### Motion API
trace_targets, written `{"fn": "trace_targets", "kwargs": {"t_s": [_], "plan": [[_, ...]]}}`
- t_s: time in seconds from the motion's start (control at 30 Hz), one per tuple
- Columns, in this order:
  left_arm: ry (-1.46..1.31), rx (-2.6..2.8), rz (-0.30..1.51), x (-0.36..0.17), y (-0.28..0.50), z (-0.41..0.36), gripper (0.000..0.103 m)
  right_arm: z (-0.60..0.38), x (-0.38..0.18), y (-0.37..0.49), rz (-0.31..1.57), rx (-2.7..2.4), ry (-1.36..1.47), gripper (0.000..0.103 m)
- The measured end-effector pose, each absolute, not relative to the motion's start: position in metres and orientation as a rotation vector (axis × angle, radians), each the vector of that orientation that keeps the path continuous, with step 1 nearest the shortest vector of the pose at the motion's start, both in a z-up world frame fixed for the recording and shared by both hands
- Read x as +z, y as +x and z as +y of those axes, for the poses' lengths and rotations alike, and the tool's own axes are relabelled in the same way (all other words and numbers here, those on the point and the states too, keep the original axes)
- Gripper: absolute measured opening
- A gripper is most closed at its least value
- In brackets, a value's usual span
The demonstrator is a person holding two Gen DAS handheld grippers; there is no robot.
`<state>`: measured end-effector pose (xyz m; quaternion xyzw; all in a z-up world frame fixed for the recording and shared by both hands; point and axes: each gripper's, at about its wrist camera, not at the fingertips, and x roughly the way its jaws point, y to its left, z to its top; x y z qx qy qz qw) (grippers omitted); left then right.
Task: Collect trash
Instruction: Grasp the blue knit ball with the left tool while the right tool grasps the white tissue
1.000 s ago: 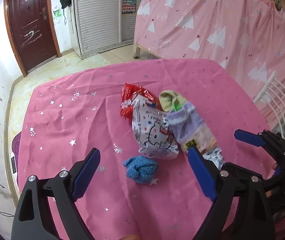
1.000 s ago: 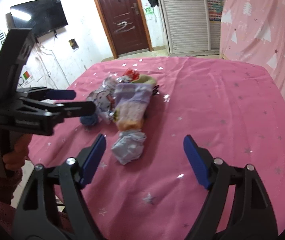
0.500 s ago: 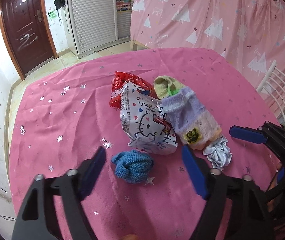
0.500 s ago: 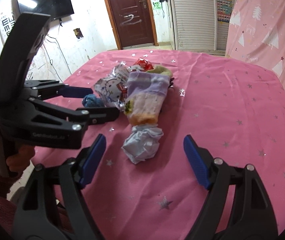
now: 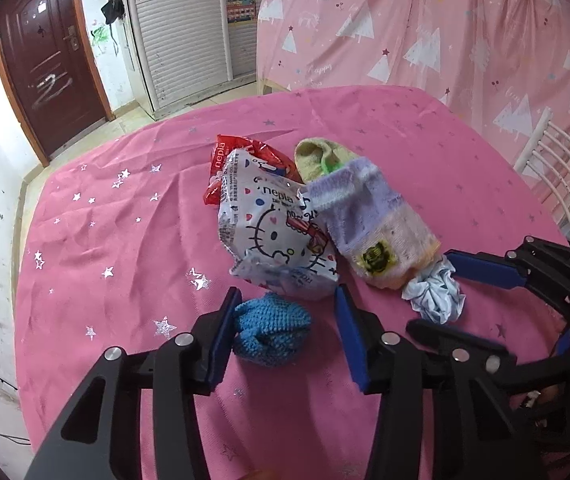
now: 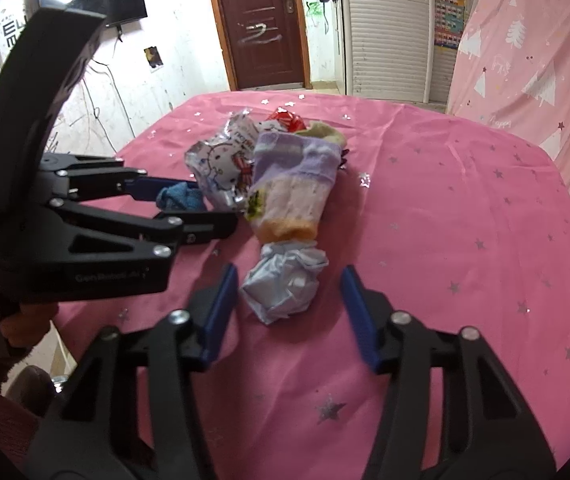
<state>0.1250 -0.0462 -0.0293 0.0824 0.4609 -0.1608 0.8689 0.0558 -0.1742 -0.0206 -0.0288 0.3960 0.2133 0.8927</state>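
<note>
Fingers (image 5: 221,334) on both our grippers have just been closing, still apart, around the blue knitted ball (image 5: 271,334) and crumpled paper wad (image 6: 285,280), neither yet pinched.

Bare pink worktop (image 6: 465,208) lies open to my right and along the near edge. Ahead, the heap blocks the middle: purple sock (image 6: 297,184), Hello Kitty wrapper (image 5: 277,236), red wrapper (image 5: 221,160) behind. My left fingers (image 5: 229,332) straddle the blue knit ball (image 5: 271,334), the wrapper just beyond their tips. My right fingers (image 6: 359,312) flank the crumpled paper wad (image 6: 285,280), my left gripper (image 6: 189,210) close alongside.
</note>
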Motion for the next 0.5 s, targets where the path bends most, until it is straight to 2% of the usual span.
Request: {"fn": "trace_targets", "kwargs": {"t_s": [0.1, 0.2, 0.33, 0.5], "plan": [[0.17, -0.333, 0.964, -0.029, 0.123, -0.045, 0.04, -0.176, -0.021, 0.055, 0.818, 0.429, -0.064, 0.035], [0.176, -0.328, 0.96, -0.028, 0.121, -0.045, 0.039, -0.176, -0.021, 0.053, 0.812, 0.426, -0.071, 0.034], [0.182, -0.321, 0.957, -0.027, 0.119, -0.046, 0.032, -0.179, -0.021, 0.051, 0.81, 0.422, -0.055, 0.034], [0.171, -0.326, 0.961, -0.024, 0.116, -0.044, 0.031, -0.186, -0.018, 0.047, 0.799, 0.413, -0.043, 0.034]]}}
